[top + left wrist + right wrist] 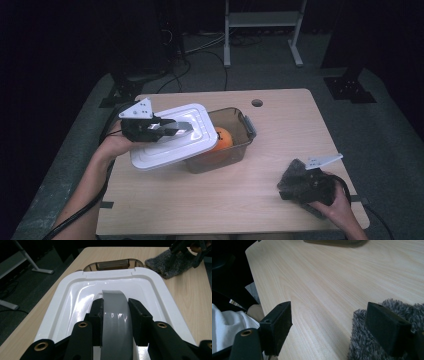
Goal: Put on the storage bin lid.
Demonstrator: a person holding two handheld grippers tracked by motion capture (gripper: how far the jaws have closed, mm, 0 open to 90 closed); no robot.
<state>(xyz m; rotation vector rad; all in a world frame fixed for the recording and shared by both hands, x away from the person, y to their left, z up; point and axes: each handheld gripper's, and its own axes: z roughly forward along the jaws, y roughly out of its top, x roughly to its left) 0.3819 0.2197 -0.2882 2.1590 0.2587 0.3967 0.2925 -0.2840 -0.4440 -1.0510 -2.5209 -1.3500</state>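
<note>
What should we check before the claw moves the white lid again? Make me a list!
1. Left claw shut on the lid's grey handle: ok.
2. White lid sits squarely on the clear box: not ok, it is shifted off to one side.
3. Orange ball is inside the box: ok.
4. Right claw away from the box: ok, open beside the grey cloth.
5. Box latch undone: cannot tell.
</note>
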